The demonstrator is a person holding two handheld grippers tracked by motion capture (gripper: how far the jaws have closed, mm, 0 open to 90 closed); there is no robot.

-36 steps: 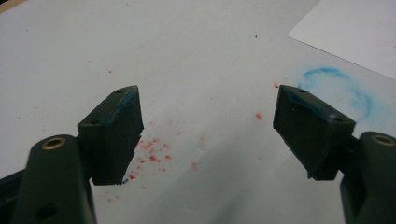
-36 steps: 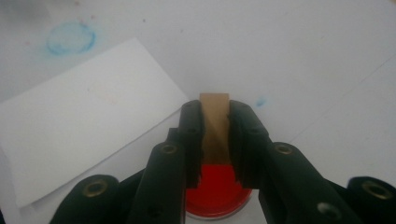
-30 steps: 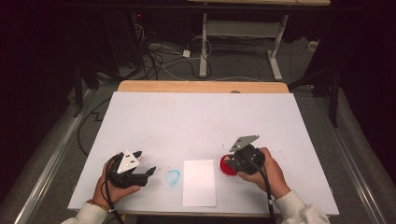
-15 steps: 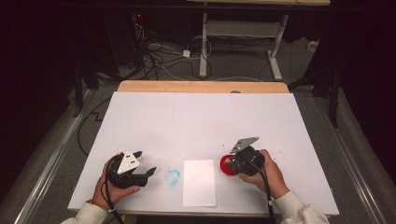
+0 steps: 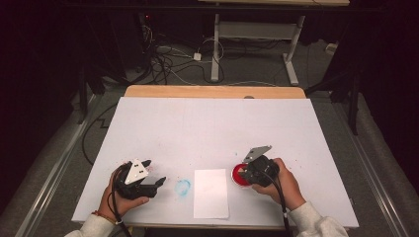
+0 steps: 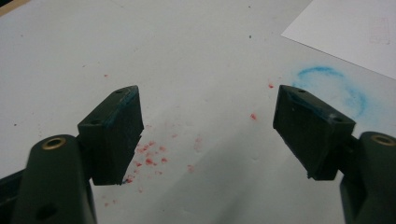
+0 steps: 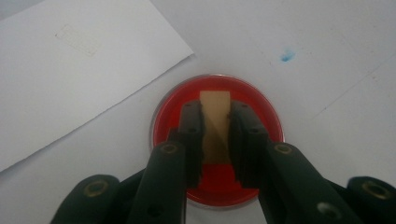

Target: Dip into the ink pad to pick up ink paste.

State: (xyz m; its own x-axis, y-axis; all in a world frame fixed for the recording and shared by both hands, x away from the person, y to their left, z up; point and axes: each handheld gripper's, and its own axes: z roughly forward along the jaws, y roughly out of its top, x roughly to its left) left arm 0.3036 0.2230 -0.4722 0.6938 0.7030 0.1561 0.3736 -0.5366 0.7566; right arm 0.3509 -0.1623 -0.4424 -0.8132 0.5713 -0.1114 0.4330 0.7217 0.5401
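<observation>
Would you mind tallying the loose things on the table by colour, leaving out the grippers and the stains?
White: 1, the sheet of paper
Red: 1, the round red dish
Tan: 1, the tan block clamped in the right gripper over the dish
Total: 3

White paper sheet (image 5: 211,192) beside blue ring smudge (image 5: 182,186).
</observation>
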